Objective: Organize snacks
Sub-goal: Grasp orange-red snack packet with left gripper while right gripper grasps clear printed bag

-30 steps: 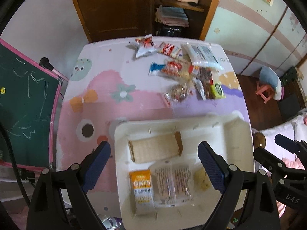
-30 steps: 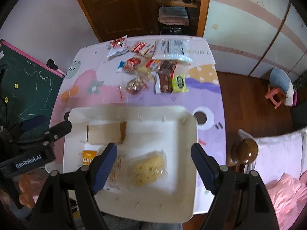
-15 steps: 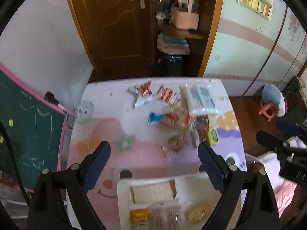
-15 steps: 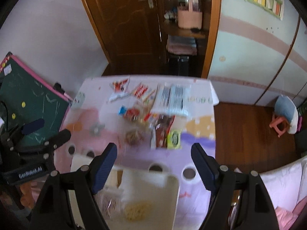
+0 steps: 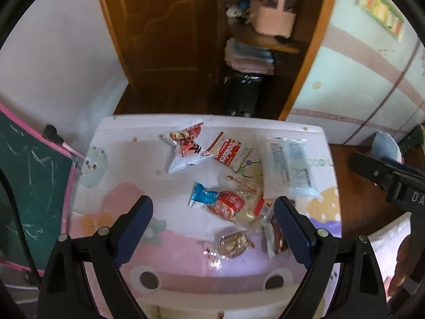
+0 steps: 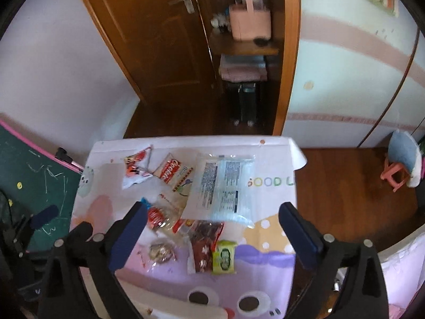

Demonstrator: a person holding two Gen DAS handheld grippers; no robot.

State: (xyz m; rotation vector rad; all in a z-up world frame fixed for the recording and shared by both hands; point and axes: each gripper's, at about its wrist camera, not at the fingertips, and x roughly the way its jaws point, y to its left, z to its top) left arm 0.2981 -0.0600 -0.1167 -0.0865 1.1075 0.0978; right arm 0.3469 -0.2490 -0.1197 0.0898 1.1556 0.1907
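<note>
Here the left gripper [image 5: 212, 228] hangs over the table [image 5: 117, 159] with its blue jaws wide apart and nothing between them. The right gripper [image 6: 212, 232] has just been opening its jaws, and they too hold nothing. The snacks lie in a loose pile on the far half of the table's cartoon cloth. A white and red packet [image 5: 186, 146] sits at the back, just beside a red cookie packet [image 5: 229, 152]. A big clear bag [image 6: 225, 186] lies to the right of them. A green packet [image 6: 224, 256] touches a dark red packet [image 6: 204, 244], near a small clear candy bag [image 6: 162, 251].
</note>
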